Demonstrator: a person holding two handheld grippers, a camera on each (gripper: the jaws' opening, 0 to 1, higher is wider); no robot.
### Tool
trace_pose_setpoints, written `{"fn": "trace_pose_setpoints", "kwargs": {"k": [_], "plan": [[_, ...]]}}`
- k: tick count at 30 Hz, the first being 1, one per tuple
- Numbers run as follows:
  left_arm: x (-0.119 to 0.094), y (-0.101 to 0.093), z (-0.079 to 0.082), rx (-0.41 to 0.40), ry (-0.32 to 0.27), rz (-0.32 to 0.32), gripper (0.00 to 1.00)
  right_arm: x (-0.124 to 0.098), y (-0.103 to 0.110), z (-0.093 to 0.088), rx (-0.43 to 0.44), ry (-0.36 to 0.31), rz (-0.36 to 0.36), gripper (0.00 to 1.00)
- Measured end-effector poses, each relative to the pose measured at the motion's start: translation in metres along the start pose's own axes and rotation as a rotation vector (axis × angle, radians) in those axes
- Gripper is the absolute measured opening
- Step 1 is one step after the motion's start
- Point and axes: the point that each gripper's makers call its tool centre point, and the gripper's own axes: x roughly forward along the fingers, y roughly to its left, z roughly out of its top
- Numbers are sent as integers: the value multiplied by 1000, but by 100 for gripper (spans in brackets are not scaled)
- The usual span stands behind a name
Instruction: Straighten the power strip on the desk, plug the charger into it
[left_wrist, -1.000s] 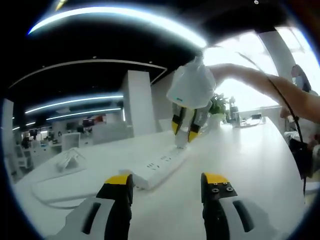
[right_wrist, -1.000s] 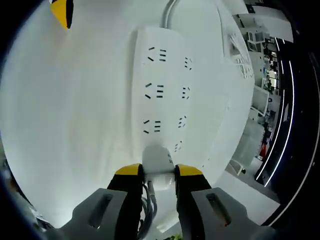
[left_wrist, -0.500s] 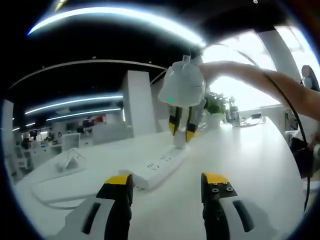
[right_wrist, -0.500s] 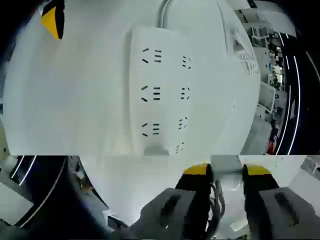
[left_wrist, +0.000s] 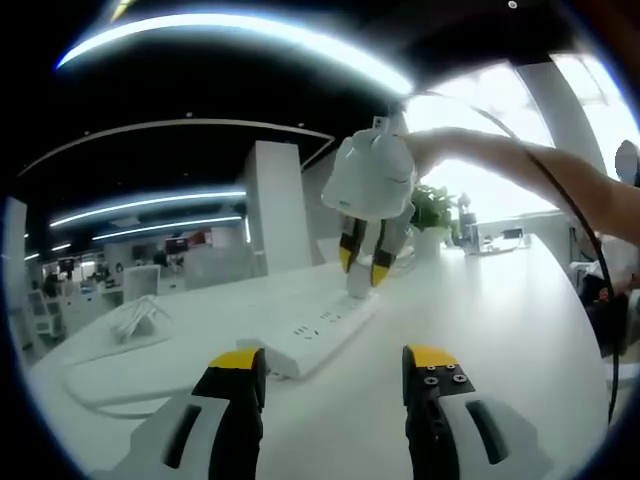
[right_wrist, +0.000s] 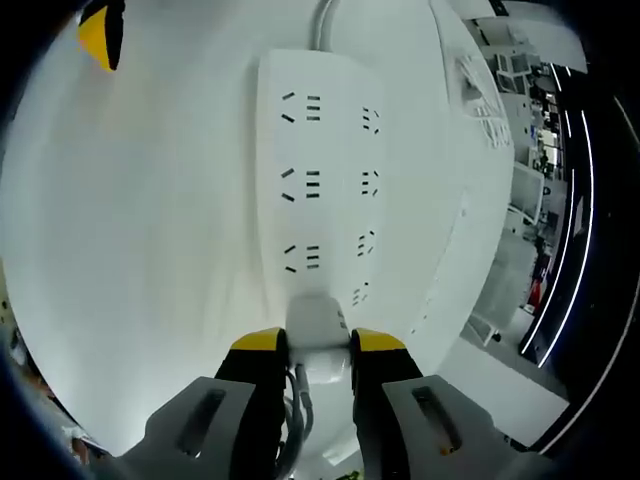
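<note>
A white power strip (left_wrist: 322, 333) lies on the white desk (left_wrist: 480, 310), its cable running off to the left. In the right gripper view the power strip (right_wrist: 320, 180) shows several sockets from above. My right gripper (right_wrist: 318, 345) is shut on a white charger (right_wrist: 318, 325), held at the near end of the strip; I cannot tell whether it is seated. The left gripper view shows that right gripper (left_wrist: 362, 262) pointing down over the strip's far end, held by a person's arm (left_wrist: 520, 175). My left gripper (left_wrist: 335, 362) stands open, low over the desk before the strip.
A white folded stand (left_wrist: 135, 318) lies on the desk at the left. Plants (left_wrist: 437, 212) and small items stand at the desk's far end by the bright windows. A dark cable (left_wrist: 590, 270) hangs at the right. A yellow fingertip (right_wrist: 100, 30) shows at the top left.
The right gripper with the charger shifted slightly left over the strip's far end between the earlier frames and now. The left gripper has not moved.
</note>
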Motion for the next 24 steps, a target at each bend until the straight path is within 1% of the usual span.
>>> {"fn": "trace_pose_setpoints", "kwargs": {"k": [2,8,13,16,17,18,19,20,23,24], "plan": [[0,0,0,4,1,2,57,1,-1,1,-1,-2,2,23],[0,1,0,-2,0,7,57,3,0,3,-64,40,75,23],[1,2,0,0,1,6,57,4,0,4,-53,9,143,23],[1,1,0,9,5,3,57,5,1,5,-59,12,192,23],[1,1,0,10,6,3,57,5,1,5,-62,15,198,23],[2,1,-1,14,8,2,57,6,2,4,-86,48,232,23],[1,0,-1,16,8,1,57,7,2,4,-98,62,245,23],[1,-1,-1,18,8,-1,57,7,-2,1,-122,86,271,23],[0,-3,-3,26,12,-4,57,10,-6,-1,-139,131,311,23],[0,-4,-3,30,13,-6,57,13,-9,-2,-153,137,320,23]]}}
